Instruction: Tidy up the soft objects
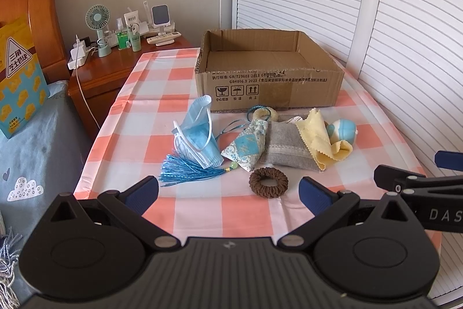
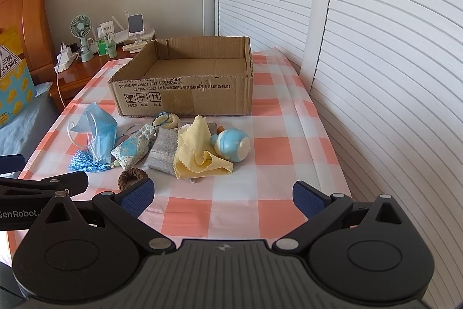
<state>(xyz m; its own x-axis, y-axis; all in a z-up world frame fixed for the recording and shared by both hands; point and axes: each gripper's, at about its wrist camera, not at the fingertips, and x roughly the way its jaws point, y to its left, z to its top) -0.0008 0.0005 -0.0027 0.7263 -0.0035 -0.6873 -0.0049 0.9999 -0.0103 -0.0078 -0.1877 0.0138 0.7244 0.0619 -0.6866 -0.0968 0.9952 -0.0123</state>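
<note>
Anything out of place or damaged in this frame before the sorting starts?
Mostly a loose pile. One oddity: the blue-and-white toy looks like hard plastic among soft items, partly under the yellow cloth. The cardboard box has a ragged, torn front rim.

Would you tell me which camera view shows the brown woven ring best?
The left wrist view: the brown woven ring lies whole and unobstructed. In the right wrist view, that gripper's own finger hides part of it.

Both wrist views face forward, sharing the cardboard box [image 1: 269, 71].
</note>
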